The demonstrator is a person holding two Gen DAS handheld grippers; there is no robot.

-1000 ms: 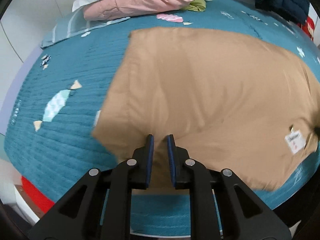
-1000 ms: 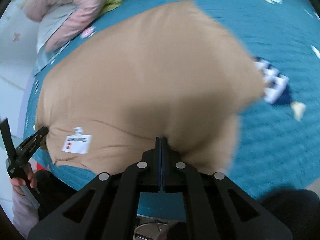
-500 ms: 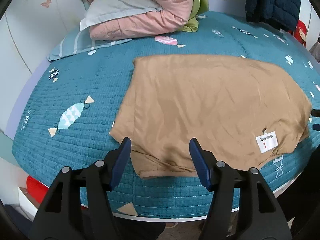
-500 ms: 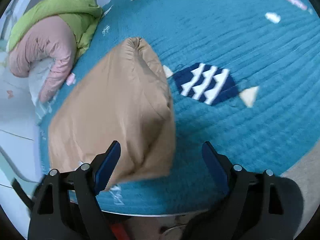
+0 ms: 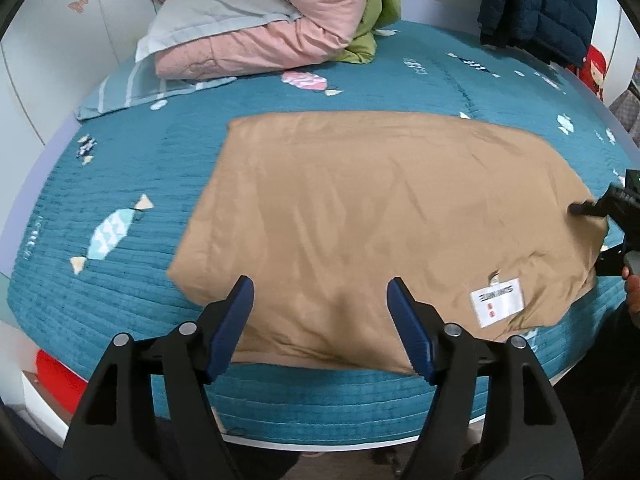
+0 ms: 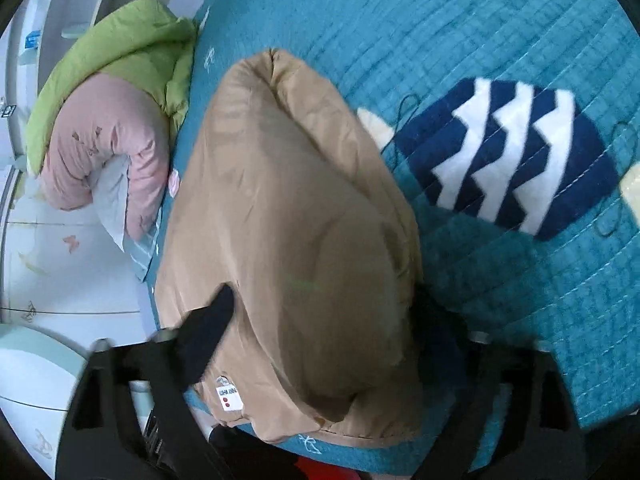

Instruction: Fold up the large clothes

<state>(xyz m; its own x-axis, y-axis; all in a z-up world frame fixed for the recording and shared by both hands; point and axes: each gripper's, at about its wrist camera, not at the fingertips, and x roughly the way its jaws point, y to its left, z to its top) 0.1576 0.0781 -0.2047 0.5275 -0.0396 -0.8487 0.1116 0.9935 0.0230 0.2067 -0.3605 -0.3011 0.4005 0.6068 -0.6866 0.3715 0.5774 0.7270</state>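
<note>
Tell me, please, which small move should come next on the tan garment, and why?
Probably close the right hand-held gripper on the raised edge of the tan folded fabric garment. Its jaws have just been closing and straddle that edge without a clear pinch. The left hand-held gripper is open above the near hem, and the garment lies flat on the teal quilted bedspread, ready for another fold.

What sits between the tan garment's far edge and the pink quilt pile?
Only bare teal bedspread with a pink candy patch between tan garment and pink quilt pile, in the left wrist view.
</note>
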